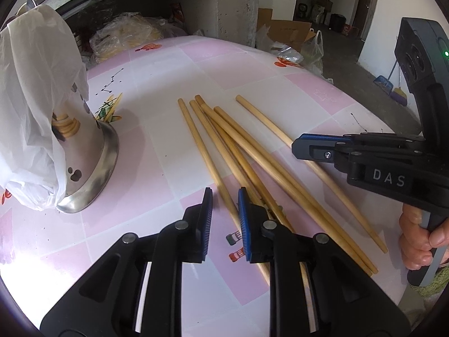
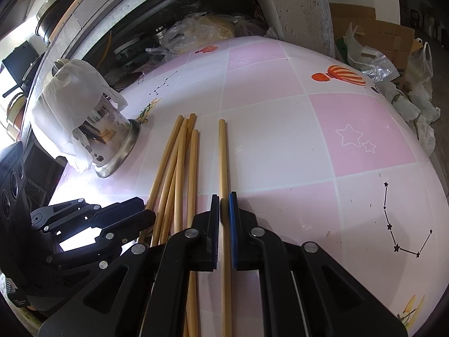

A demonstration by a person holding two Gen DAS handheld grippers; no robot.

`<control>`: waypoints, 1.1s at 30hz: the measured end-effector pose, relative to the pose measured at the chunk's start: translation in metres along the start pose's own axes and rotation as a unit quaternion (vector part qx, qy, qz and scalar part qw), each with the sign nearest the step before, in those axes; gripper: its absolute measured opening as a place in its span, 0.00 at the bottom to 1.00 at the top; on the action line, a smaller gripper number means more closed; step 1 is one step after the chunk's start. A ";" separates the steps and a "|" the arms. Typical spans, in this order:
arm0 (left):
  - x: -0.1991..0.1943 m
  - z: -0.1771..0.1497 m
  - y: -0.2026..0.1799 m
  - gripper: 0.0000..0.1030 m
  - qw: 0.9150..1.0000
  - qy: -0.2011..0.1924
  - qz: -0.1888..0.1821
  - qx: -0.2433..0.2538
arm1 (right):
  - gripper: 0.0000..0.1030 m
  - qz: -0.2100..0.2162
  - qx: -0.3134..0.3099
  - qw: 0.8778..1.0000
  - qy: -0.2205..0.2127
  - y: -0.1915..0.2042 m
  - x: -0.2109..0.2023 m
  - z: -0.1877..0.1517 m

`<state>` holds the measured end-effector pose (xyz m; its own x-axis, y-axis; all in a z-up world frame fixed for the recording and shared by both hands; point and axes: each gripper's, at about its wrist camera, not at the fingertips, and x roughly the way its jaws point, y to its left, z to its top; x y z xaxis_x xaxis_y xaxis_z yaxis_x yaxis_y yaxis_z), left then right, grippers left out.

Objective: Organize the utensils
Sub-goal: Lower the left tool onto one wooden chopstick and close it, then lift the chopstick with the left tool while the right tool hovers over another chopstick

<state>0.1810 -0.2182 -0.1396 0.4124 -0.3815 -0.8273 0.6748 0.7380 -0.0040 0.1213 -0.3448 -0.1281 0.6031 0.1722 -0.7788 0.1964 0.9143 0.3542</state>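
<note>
Several wooden chopsticks (image 1: pixel 252 154) (image 2: pixel 174 174) lie fanned on the pink-and-white table (image 1: pixel 196 64) (image 2: pixel 280 140). One chopstick (image 2: pixel 222 154) (image 1: pixel 263 120) lies apart on the right, and my right gripper (image 2: pixel 224 205) (image 1: pixel 297 144) is shut on it near the table surface. My left gripper (image 1: pixel 224 199) (image 2: pixel 148 214) stands narrowly open low over the bundle. One stick runs through the gap between its jaws, and the pads do not press on it. A perforated steel utensil holder (image 1: pixel 92 151) (image 2: pixel 118 137) stands at the left with a white plastic bag (image 1: pixel 36 84) draped over its top. Chopsticks show inside it.
A person's hand (image 1: pixel 418 238) grips the right gripper's handle at the table's right edge. Beyond the far edge are plastic bags (image 1: pixel 126 33), a concrete pillar (image 1: pixel 235 2) and a cardboard box (image 1: pixel 289 31). The table's right half (image 2: pixel 350 140) holds only printed patterns.
</note>
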 end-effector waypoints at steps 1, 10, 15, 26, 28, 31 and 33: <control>0.000 0.000 0.001 0.17 1.000 0.001 0.001 -0.002 | 0.07 0.000 0.000 1.000 0.000 0.000 0.000 0.000; -0.002 -0.003 0.012 0.11 1.000 0.005 0.015 -0.016 | 0.07 -0.004 -0.002 1.000 0.002 0.002 0.000 0.001; -0.004 -0.007 0.017 0.07 0.999 0.006 0.020 -0.023 | 0.07 -0.012 -0.005 1.000 0.005 0.005 0.000 0.001; -0.021 -0.032 0.036 0.05 0.998 0.009 0.033 -0.055 | 0.07 -0.019 0.005 1.000 0.019 0.005 -0.007 -0.008; -0.027 -0.038 0.041 0.05 0.997 0.013 0.037 -0.061 | 0.07 -0.018 0.007 1.000 0.023 0.005 -0.010 -0.011; -0.037 -0.051 0.048 0.05 0.996 0.023 0.039 -0.076 | 0.07 -0.016 0.008 0.999 0.031 0.004 -0.014 -0.017; -0.043 -0.057 0.052 0.05 0.995 0.030 0.034 -0.086 | 0.06 -0.014 0.009 0.999 0.038 0.005 -0.016 -0.021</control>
<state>0.1632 -0.1316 -0.1359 0.4123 -0.2970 -0.8613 0.5303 0.8470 -0.0382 0.0961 -0.3354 -0.1243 0.5365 0.1743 -0.8257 0.2263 0.9129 0.3397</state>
